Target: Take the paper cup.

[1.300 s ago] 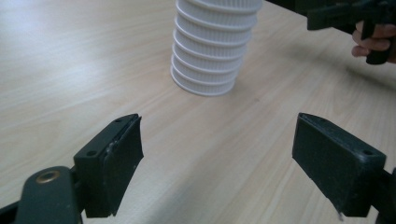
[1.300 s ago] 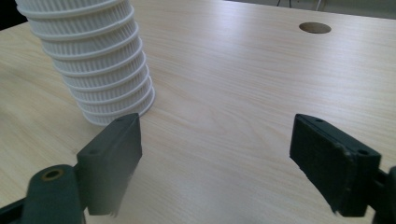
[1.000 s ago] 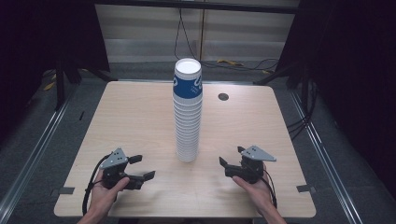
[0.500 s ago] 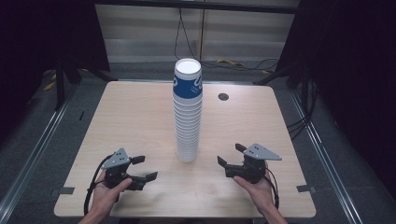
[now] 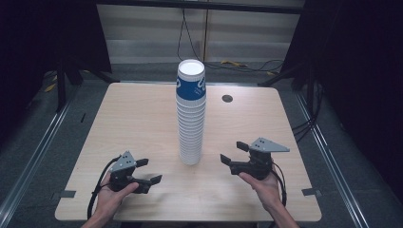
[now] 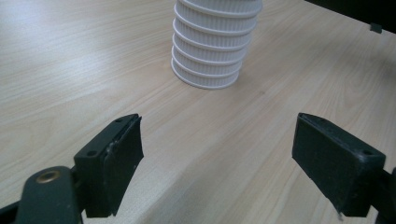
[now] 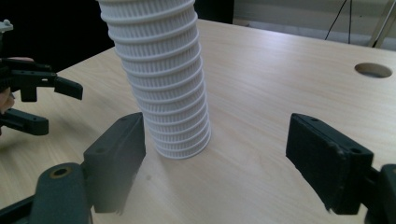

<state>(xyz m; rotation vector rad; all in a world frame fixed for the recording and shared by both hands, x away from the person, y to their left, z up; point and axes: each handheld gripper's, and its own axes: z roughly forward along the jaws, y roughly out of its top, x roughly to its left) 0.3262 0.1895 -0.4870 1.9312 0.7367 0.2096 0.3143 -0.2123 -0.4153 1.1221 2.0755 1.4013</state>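
**Tall cup stack stands between two empty grippers**

A tall stack of paper cups [image 5: 191, 114] stands upright near the middle of the wooden table [image 5: 133, 118], its top cup blue and white, the ones below showing ribbed white rims. It rests on the tabletop alone — nothing touches it.

The left gripper [image 5: 146, 173] sits low at the near left of the table in the person's left hand [image 5: 110, 194], pointing towards the foot of the stack. Its jaws stand wide apart with nothing between them; in the left gripper view only bare wood lies between the black pads [image 6: 123, 149], and the base of the stack is farther ahead, well clear of them.

The right gripper [image 5: 232, 153] is at the near right, held in the right hand [image 5: 263, 185] with its grey three-cornered plate [image 5: 269, 144] on top, and it too points inward at the stack's lower part. Its jaws have just been closing somewhat, yet they are parted and grasp nothing — the stack is ahead of them, near but apart.

A round hole [image 5: 227, 99] lies in the tabletop at the far right, beyond the stack. In the right gripper view the left gripper shows farther off at the left edge.
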